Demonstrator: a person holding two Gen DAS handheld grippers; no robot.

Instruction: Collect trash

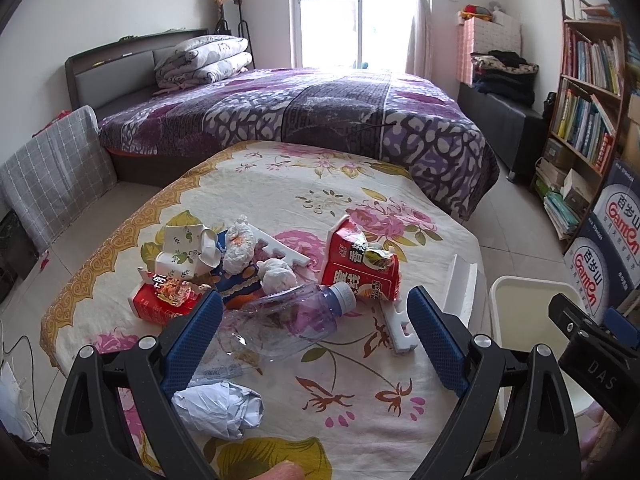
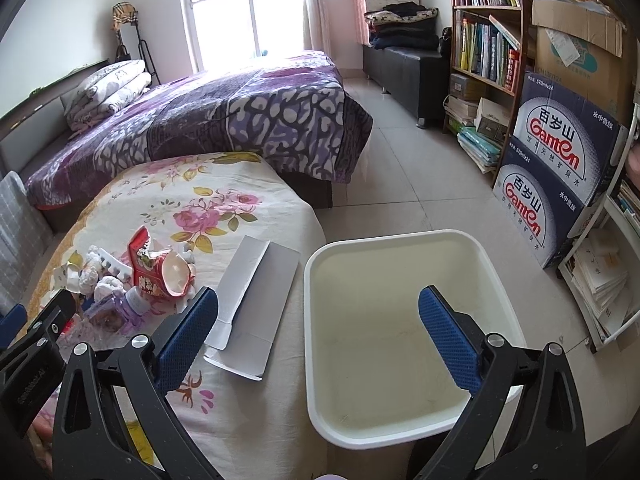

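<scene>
Trash lies on a floral-covered table (image 1: 280,184): a clear plastic bottle (image 1: 296,320) on its side, a crumpled white paper ball (image 1: 220,410), a red torn carton (image 1: 360,264), a smaller red carton (image 1: 160,300), tissue wads (image 1: 276,274) and a white foam piece (image 1: 400,328). My left gripper (image 1: 316,336) is open, hovering over the bottle. My right gripper (image 2: 320,340) is open and empty above the rim of a white bin (image 2: 400,240), whose inside looks bare. A flat grey-white card sleeve (image 2: 256,304) lies on the table beside the bin.
A bed with a purple blanket (image 1: 320,112) stands behind the table. A bookshelf (image 2: 484,40) and stacked water cartons (image 2: 552,176) line the right wall. The white bin also shows in the left wrist view (image 1: 528,320) beside the table, on a tiled floor (image 2: 400,168).
</scene>
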